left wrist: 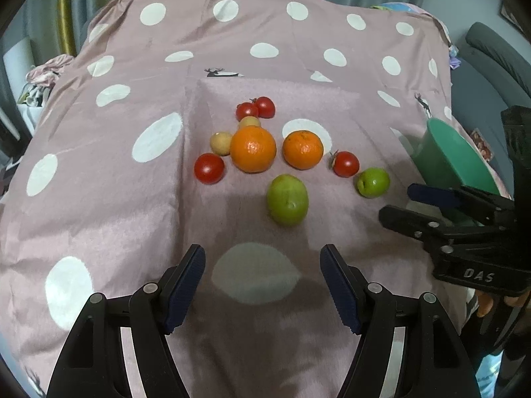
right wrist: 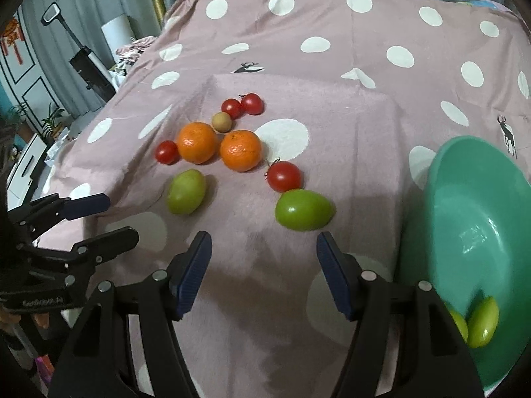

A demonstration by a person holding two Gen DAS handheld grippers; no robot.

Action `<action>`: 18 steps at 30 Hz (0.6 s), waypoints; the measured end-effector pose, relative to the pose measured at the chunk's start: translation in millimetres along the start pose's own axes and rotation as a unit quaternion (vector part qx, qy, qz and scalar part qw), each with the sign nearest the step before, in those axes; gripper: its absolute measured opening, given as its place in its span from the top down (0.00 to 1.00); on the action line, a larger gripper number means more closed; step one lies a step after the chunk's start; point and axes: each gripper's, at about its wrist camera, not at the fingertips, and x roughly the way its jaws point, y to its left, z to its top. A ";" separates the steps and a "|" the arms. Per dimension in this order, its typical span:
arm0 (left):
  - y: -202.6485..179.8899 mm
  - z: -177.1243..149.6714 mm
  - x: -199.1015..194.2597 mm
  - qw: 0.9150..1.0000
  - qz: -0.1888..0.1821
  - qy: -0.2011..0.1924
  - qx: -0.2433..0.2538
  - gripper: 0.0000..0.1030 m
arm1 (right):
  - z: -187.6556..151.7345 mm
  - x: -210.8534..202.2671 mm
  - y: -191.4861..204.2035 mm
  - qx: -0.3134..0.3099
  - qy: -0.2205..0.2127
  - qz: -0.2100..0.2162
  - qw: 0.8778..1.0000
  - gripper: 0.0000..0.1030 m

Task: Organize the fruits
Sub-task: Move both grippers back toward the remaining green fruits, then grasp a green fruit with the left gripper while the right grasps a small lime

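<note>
Both grippers — left gripper (left wrist: 262,285), right gripper (right wrist: 264,272) — jaws parted, empty, above the spotted cloth (left wrist: 99,172). Oranges (left wrist: 253,148), tomatoes (left wrist: 209,168), green fruits (left wrist: 287,199) clustered mid-cloth; green bowl (right wrist: 464,199) at right holds two green fruits (right wrist: 483,321).

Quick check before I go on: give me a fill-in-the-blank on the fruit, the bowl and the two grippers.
1. Green fruits already in the bowl: ____.
2. Oranges on the cloth: ____.
3. Both the left gripper and the right gripper are ____, holding nothing.
4. The bowl's colour is ____.

Missing: two; two; open; green
</note>
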 end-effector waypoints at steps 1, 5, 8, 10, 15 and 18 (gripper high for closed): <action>-0.5 1.1 1.6 1.000 -0.002 0.000 0.001 0.30 | 1.7 5.0 1.3 -0.003 0.003 -0.011 1.000 0.36; -2.8 7.5 10.1 1.000 -0.009 -0.001 0.009 0.30 | 6.4 19.8 4.0 -0.018 0.011 -0.036 0.999 0.36; -2.4 11.3 17.5 1.000 -0.012 0.002 0.010 0.30 | 11.1 26.8 1.6 -0.021 0.009 -0.059 0.998 0.36; -1.3 13.0 21.2 1.000 -0.015 0.004 0.008 0.30 | 14.4 30.9 0.8 -0.024 0.010 -0.064 0.998 0.35; -0.9 17.6 28.8 1.000 -0.019 0.010 0.009 0.30 | 19.0 40.4 -1.5 -0.025 0.024 -0.064 0.997 0.37; 1.1 20.0 32.3 1.000 -0.020 0.011 0.007 0.30 | 19.3 47.6 -3.6 -0.025 0.039 -0.050 0.998 0.42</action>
